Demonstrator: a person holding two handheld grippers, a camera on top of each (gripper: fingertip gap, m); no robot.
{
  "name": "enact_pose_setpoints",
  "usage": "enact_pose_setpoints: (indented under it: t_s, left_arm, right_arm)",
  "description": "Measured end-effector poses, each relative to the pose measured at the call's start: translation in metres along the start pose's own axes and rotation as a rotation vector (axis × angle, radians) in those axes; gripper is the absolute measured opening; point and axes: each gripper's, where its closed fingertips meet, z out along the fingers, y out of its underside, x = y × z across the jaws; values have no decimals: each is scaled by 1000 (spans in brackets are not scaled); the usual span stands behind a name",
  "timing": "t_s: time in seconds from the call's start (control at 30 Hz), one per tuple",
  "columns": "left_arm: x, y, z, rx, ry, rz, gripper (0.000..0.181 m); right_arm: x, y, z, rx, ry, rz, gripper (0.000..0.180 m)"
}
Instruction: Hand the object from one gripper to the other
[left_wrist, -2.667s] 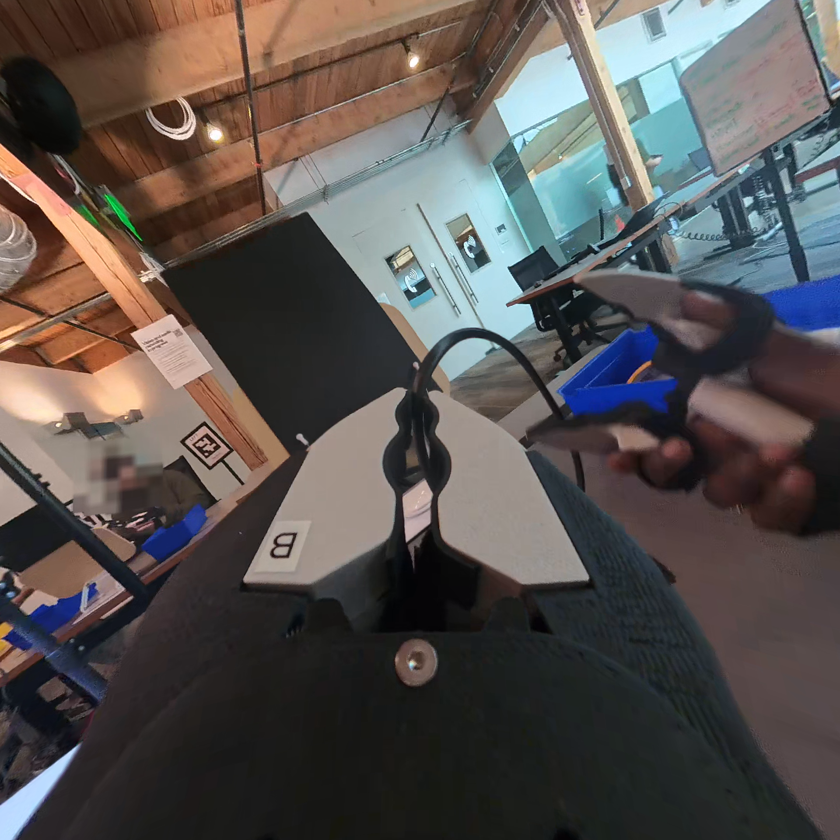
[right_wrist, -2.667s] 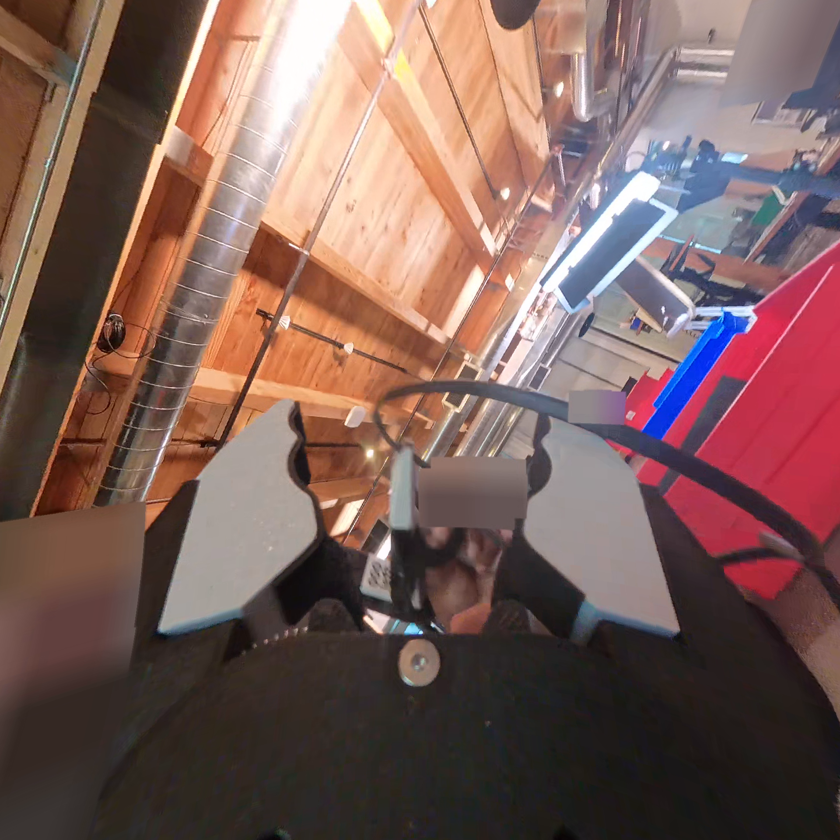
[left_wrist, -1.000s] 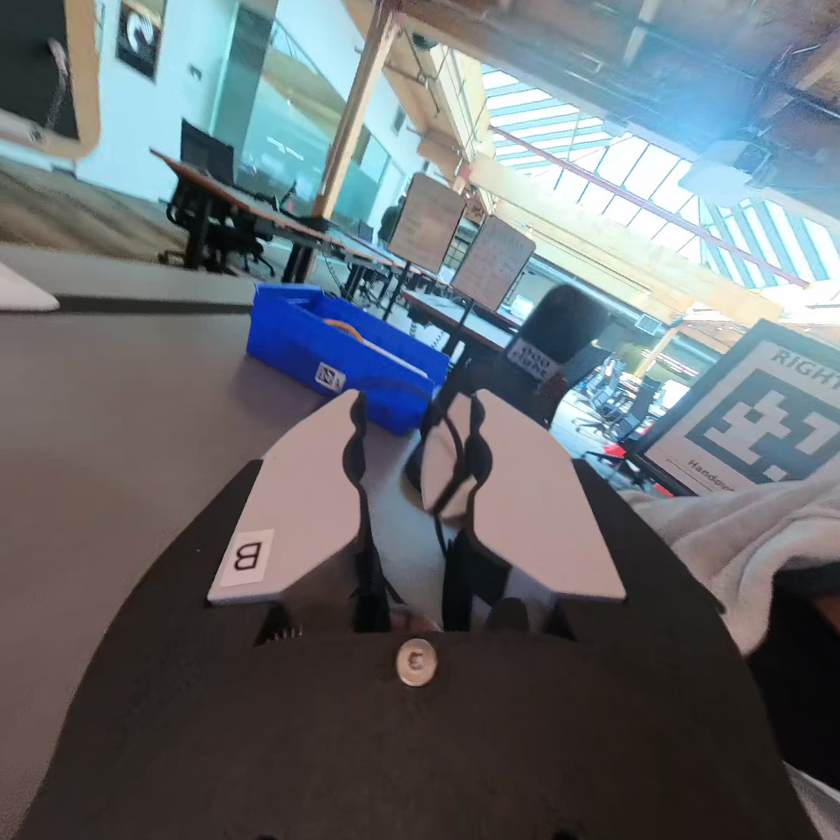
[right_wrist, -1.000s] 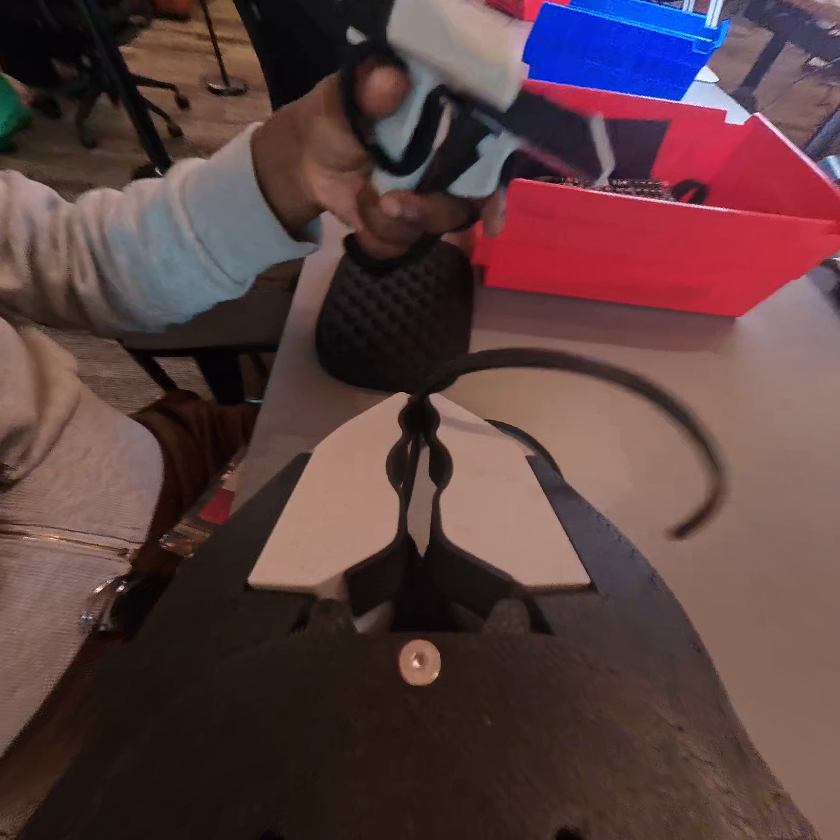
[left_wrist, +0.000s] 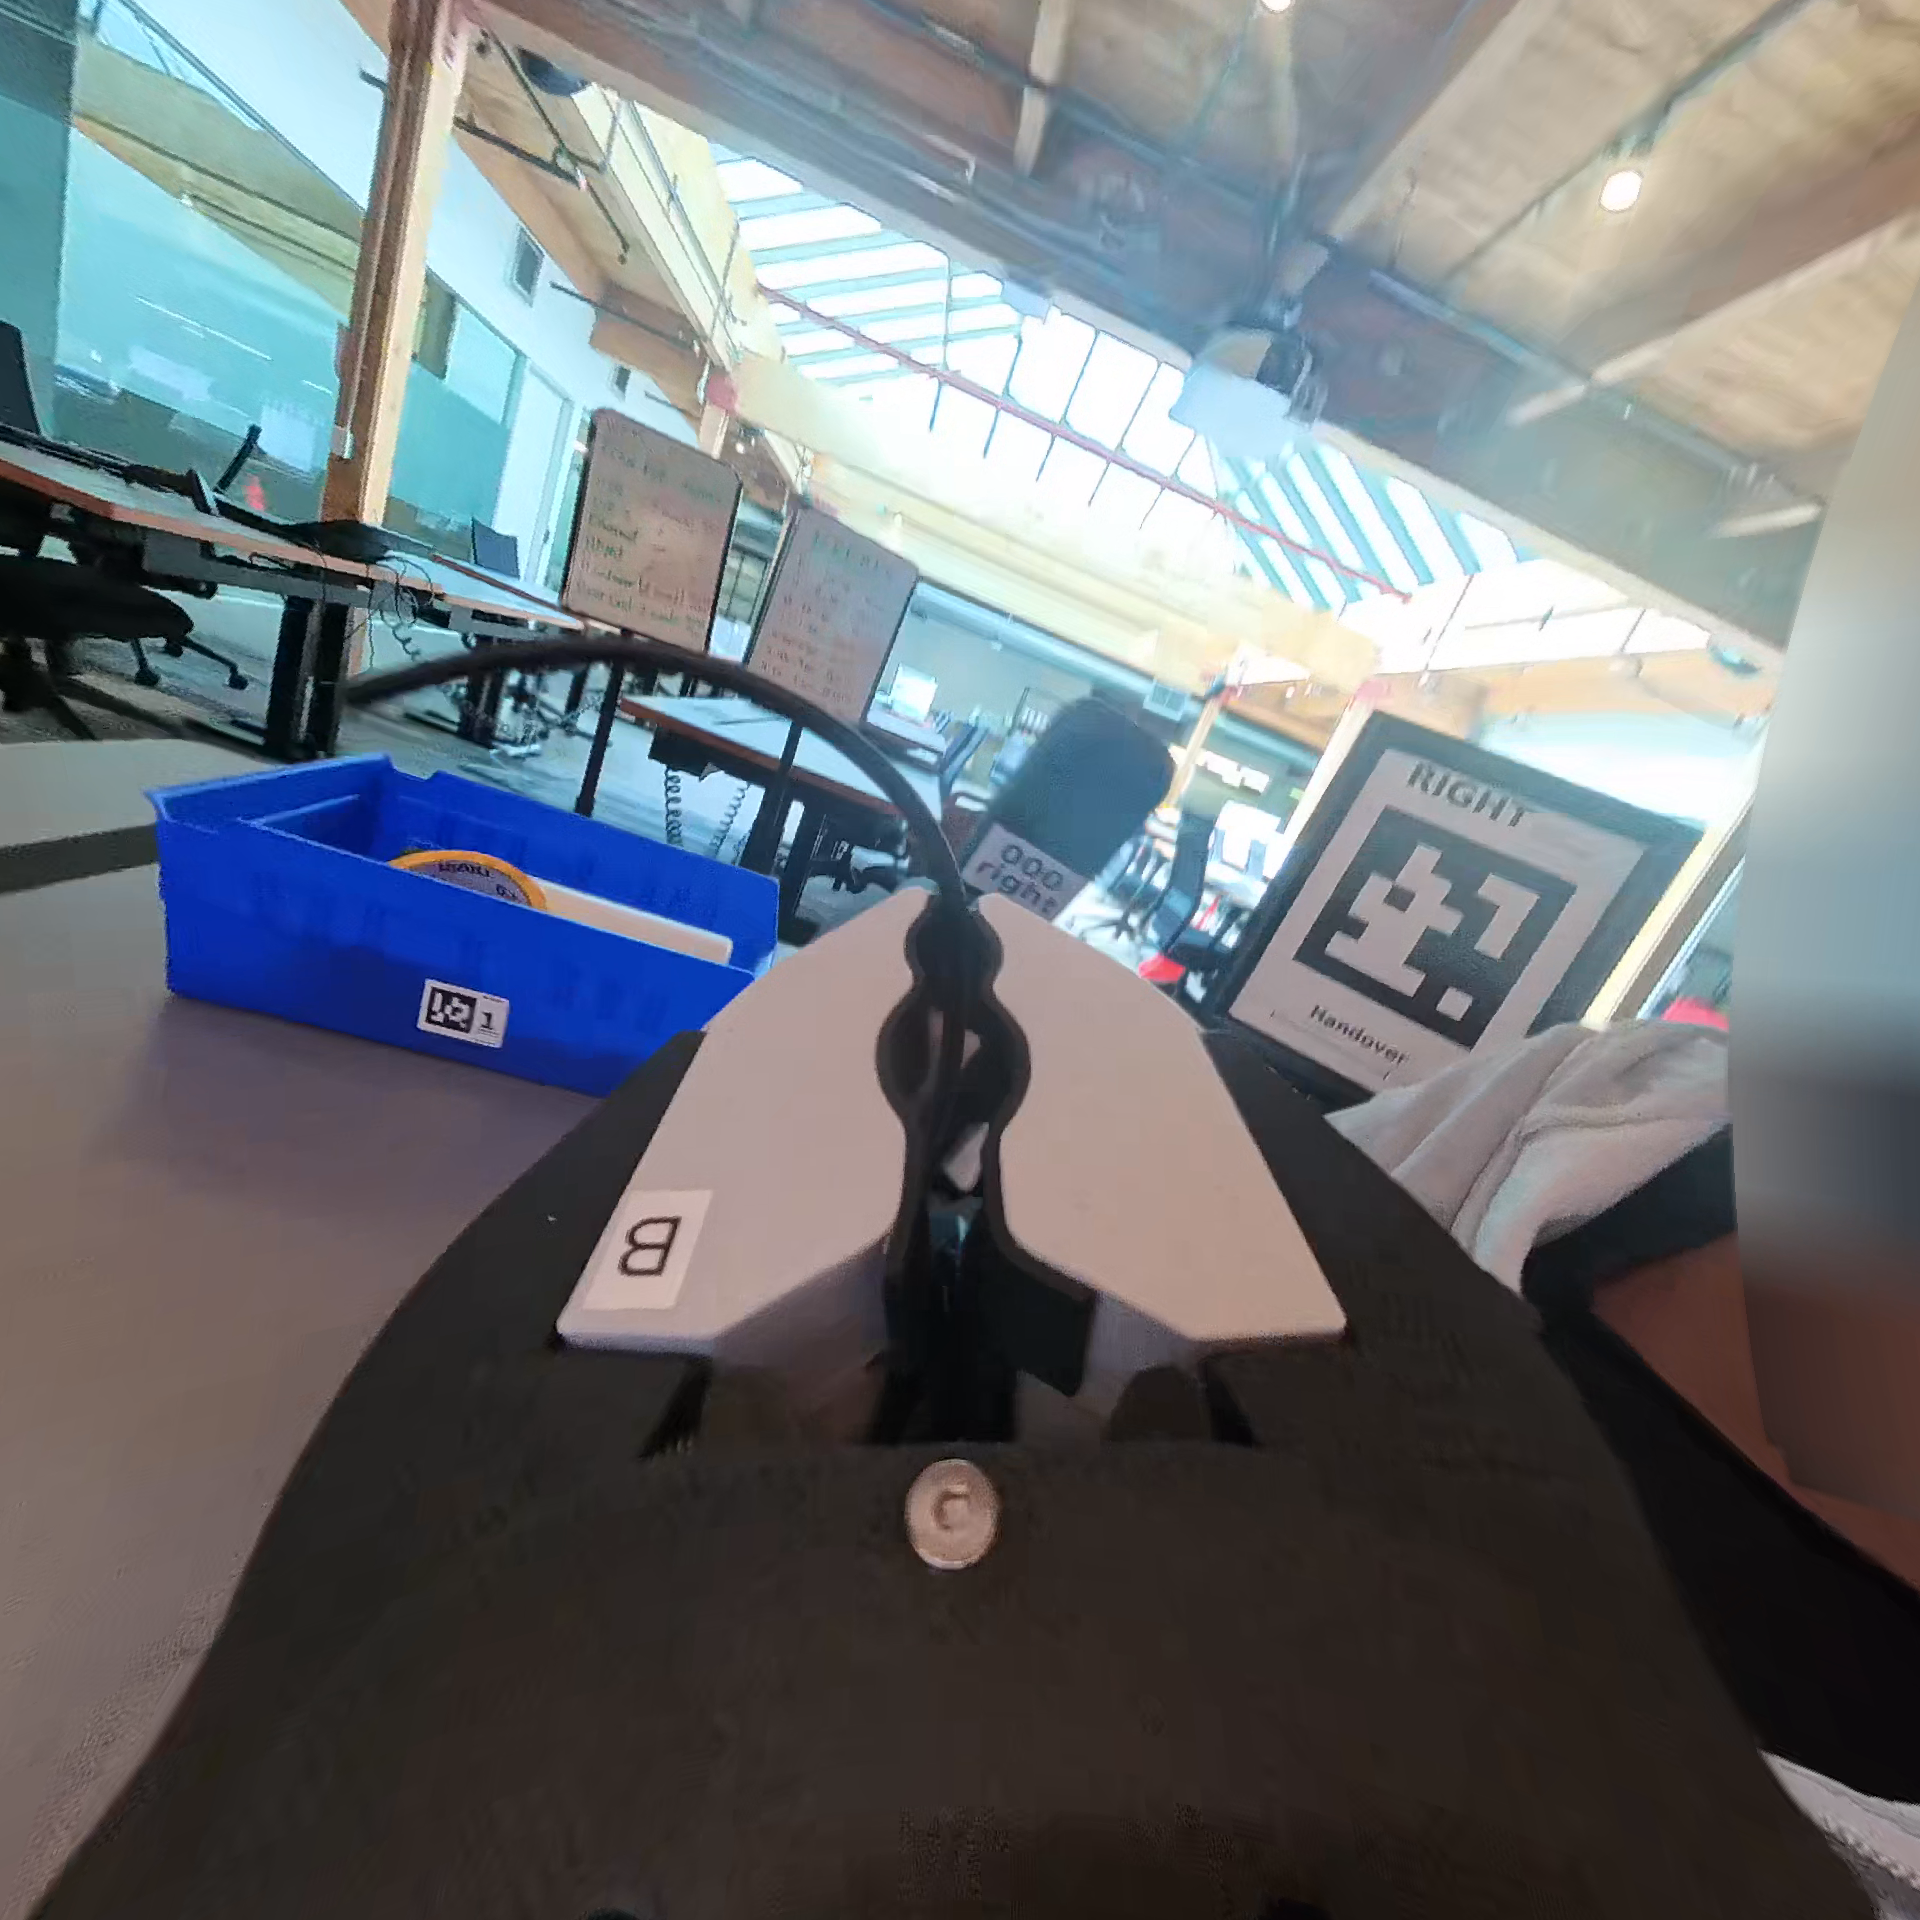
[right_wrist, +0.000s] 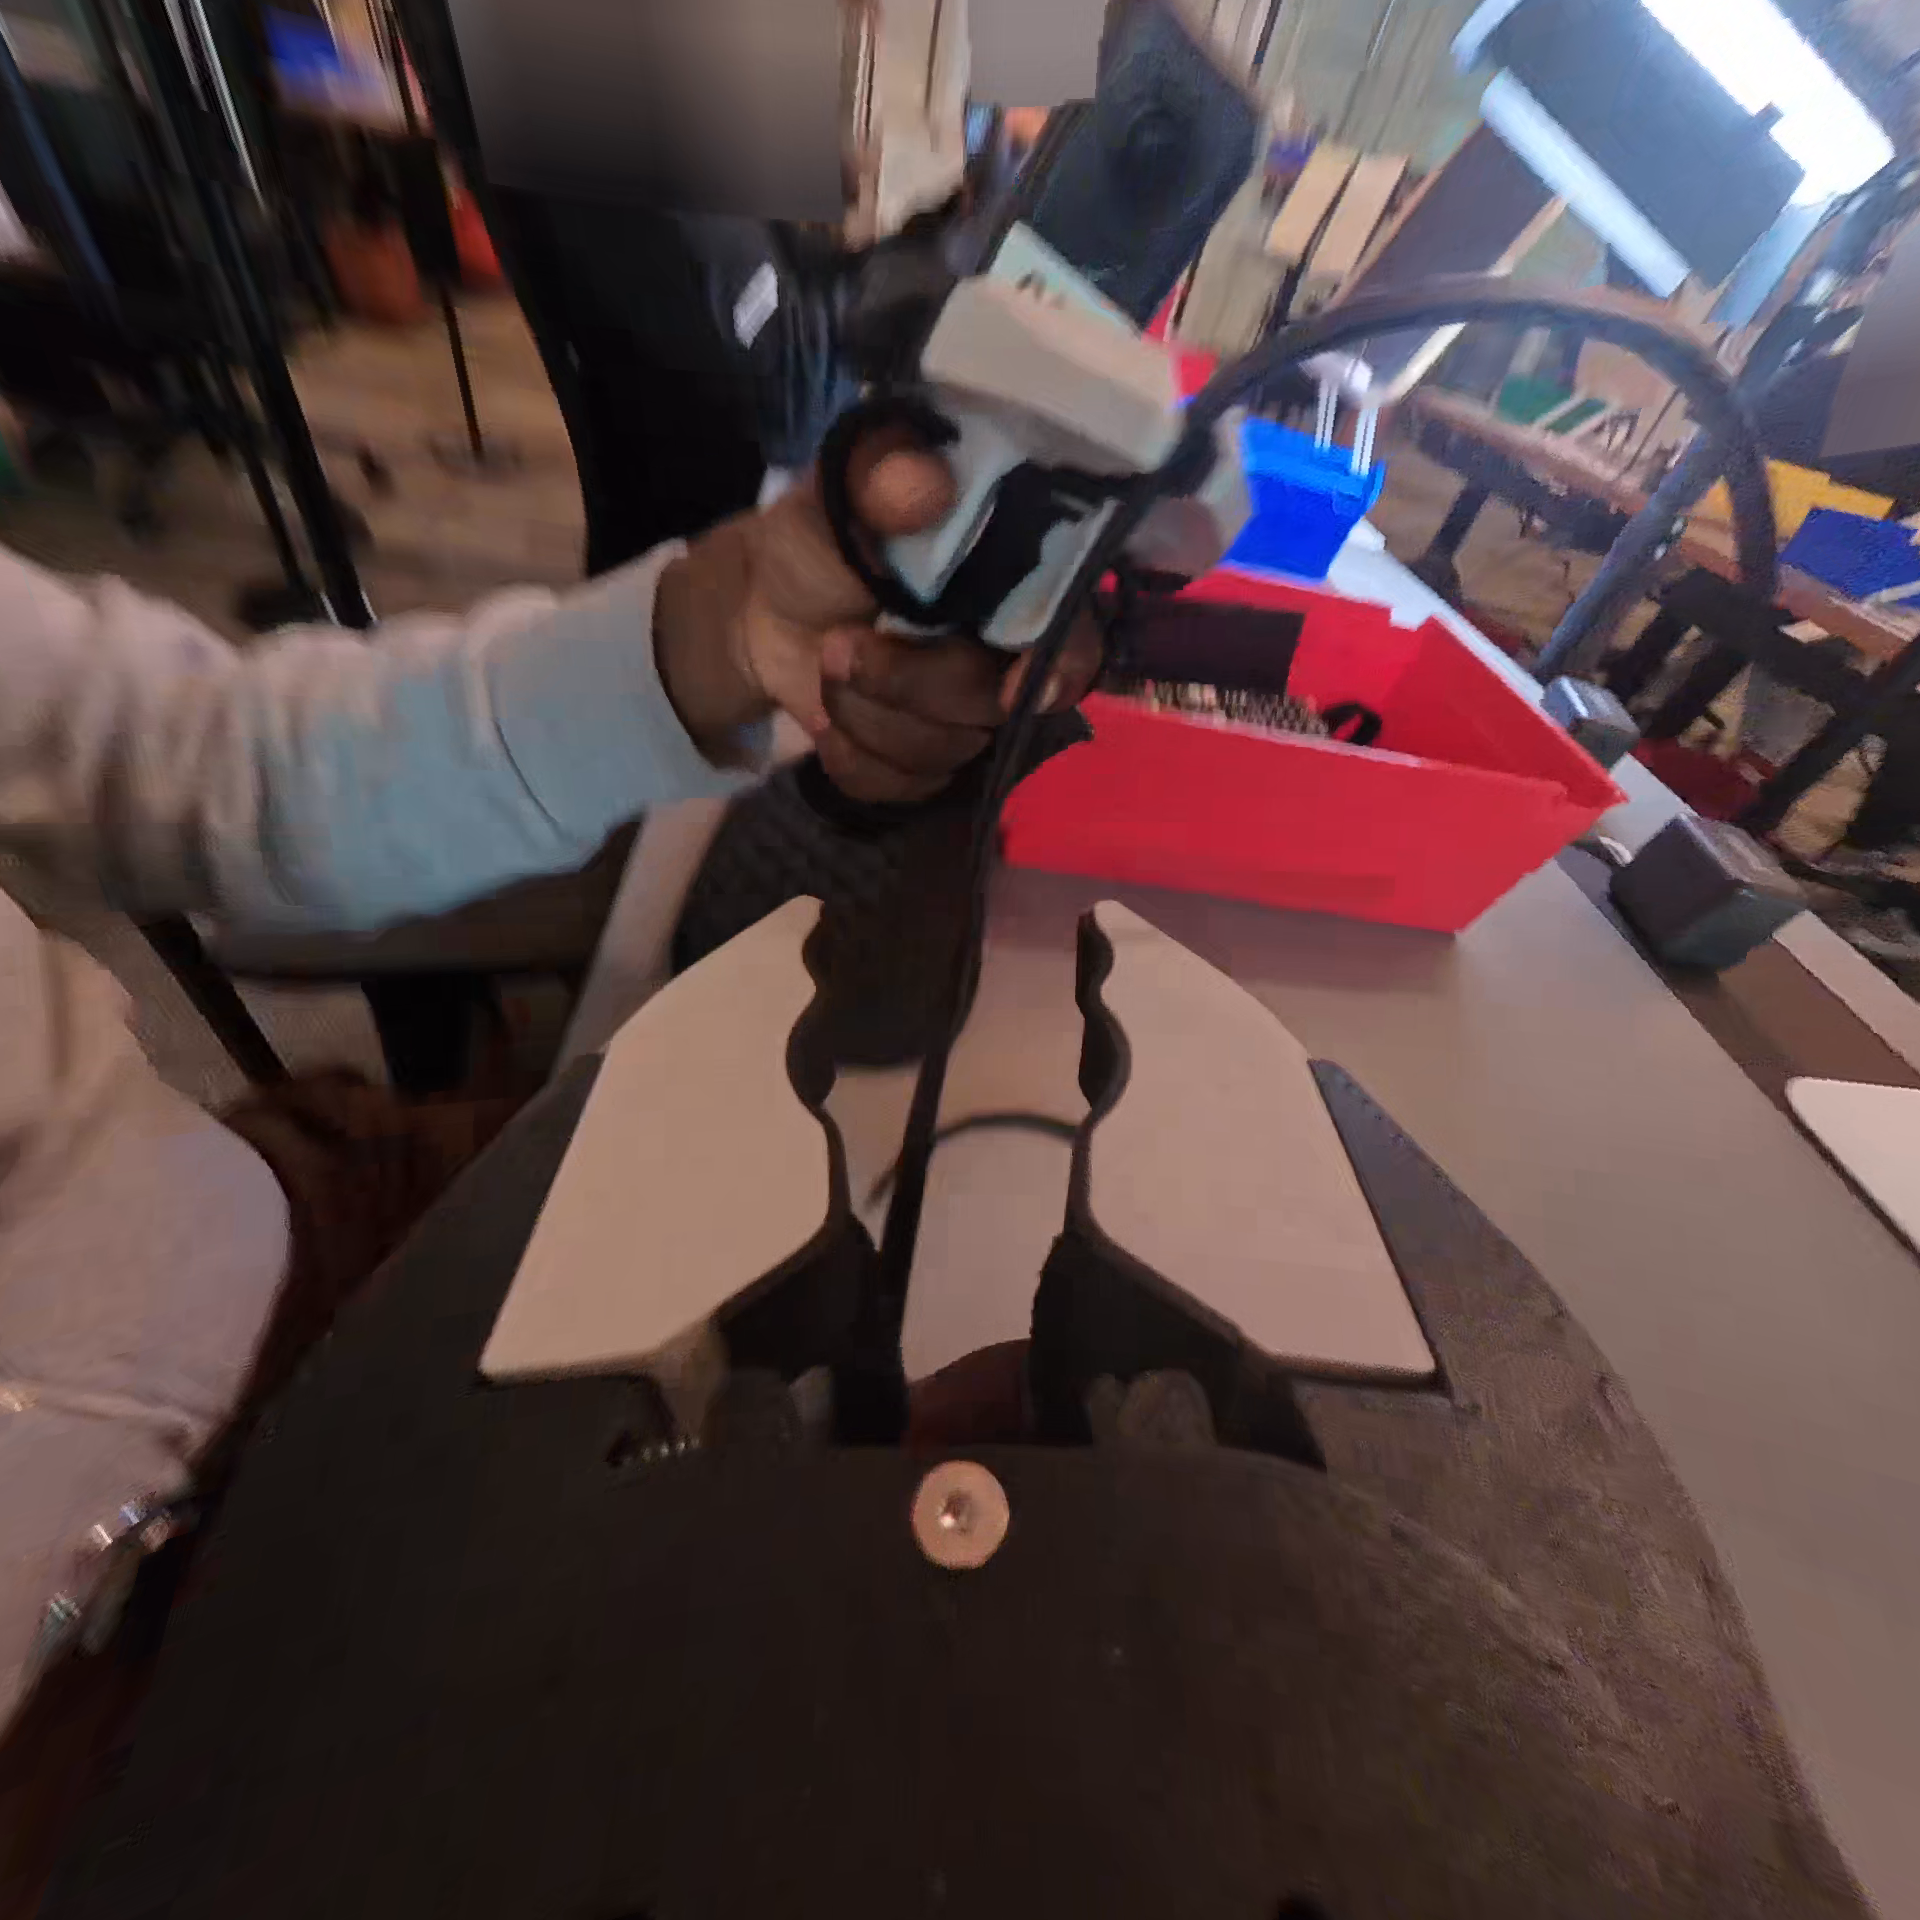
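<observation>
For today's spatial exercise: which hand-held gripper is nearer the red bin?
Left. The left hand-held gripper hangs just in front of the red bin; the right hand-held gripper sits farther back.

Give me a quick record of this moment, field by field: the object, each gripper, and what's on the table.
object: black cable, arching up and left from the left gripper's tips
left gripper: shut on the black cable
right gripper: open, the cable passing between its fingers
blue bin: on the grey table, holds a yellow tape roll
red bin: on the table beyond the right gripper
marker board: propped upright at right in the left wrist view
</observation>
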Motion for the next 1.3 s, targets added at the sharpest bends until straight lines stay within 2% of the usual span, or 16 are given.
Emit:
enact_pose_setpoints:
  t_s: [0.03, 0.17, 0.23, 0.3, 0.33, 0.43, 0.6, 0.7, 0.77, 0.83, 0.93, 1.07, 1.13, 1.23, 1.3]
  left_arm:
    - [3, -4, 3, -26, 2, 25, 3]
    - [10, -11, 18, -133, -4, 101, 4]
    - [12, -17, 25, -141, -1, 127, 4]
    - [16, -23, 31, -138, 18, 137, 5]
    - [18, -28, 32, -118, 24, 145, 5]
    - [18, -32, 28, -68, 1, 183, 17]
    - [14, -5, 24, -96, -14, 196, 30]
    - [15, 0, 32, -112, 8, 217, 19]
    - [16, -1, 36, -139, 16, 236, 4]
    - [16, -4, 38, -164, 13, 251, 4]
    - [19, -16, 38, -145, 4, 270, 7]
    - [20, -26, 37, -131, 0, 277, 6]
    - [21, -27, 38, -133, 5, 277, 6]
    - [21, -31, 41, -113, -5, 275, 3]
    - [21, -33, 39, -90, -16, 268, 10]
  right_arm:
    - [3, -11, -4, 65, -12, 51, 45]
    - [8, -51, -13, 241, -89, 198, 43]
    - [11, -67, -16, 276, -107, 233, 36]
    - [16, -77, -17, 281, -96, 234, 6]
    - [21, -81, -18, 282, -73, 222, 5]
    - [28, -93, -25, 301, -44, 210, 4]
    - [35, -109, -37, 336, -48, 221, 5]
    - [34, -114, -38, 331, -45, 207, 4]
    - [33, -117, -39, 336, -47, 207, 5]
    - [35, -120, -41, 351, -28, 206, 5]
    - [38, -119, -48, 384, 8, 203, 28]
    - [32, -93, -40, 310, -6, 260, 34]
    - [28, -81, -31, 258, -27, 286, 33]
    - [23, -78, -23, 230, -59, 274, 4]
    - [24, -82, -23, 227, -45, 249, 4]
